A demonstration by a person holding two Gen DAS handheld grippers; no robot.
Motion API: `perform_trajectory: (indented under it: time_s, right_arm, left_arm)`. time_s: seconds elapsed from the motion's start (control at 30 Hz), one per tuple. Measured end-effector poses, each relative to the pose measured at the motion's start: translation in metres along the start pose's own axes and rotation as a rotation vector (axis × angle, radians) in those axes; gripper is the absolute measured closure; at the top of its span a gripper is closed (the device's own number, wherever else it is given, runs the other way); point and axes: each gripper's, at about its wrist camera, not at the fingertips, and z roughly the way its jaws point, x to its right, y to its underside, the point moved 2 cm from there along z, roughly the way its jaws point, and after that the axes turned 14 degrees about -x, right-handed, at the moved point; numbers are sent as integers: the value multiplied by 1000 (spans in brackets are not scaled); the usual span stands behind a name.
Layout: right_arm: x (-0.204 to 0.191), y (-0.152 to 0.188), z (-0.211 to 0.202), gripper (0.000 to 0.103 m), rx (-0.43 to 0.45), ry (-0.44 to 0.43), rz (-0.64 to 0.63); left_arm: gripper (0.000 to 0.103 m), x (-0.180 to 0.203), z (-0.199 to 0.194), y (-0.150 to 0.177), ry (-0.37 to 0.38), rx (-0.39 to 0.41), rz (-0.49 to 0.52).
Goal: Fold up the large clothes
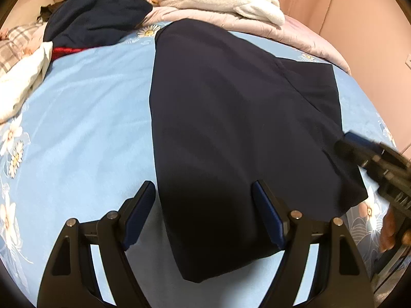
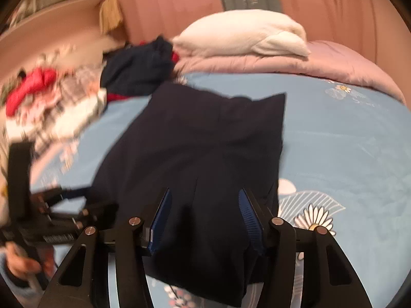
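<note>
dark navy garment [image 1: 231, 128] flat on blue bed sheet [image 1: 90, 128], left hand-held gripper [image 1: 203, 197] spread apart over its near edge, right hand-held gripper [image 2: 204, 205] spread apart above it

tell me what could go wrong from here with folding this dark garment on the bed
1. Both grippers, left and right, are open over the navy garment; a shallow pinch might catch only the top layer, so the fold separates.
2. The garment's far edge lies near the clothes pile; a lift could drag it in.
3. The sleeve sticks out sideways and may bunch up.
</note>
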Motion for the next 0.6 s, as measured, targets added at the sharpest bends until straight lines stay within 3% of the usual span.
perform_trajectory:
  time_s: [0.1,0.23,0.33,0.43,0.6]
  right_arm:
    - [-3,4,21,48,-75,37,-28]
    - [-10,8,33,48,-108,93,-61]
    - [-10,4,23,48,-129,72,-68]
    - [-3,-7,0,48,-61,-19,-41]
    - [13,-48,-4,48,21,-39,27]
  left_arm:
    - [23,-4,4,-2,16,-10,-16]
    - [23,-7,8,-1,31,-15,-27]
    - [23,-8,8,-2,41,-15,-24]
    - [19,-7,9,-3,33,-14,-13]
    - [15,-8,12,-4,47,-20,-27]
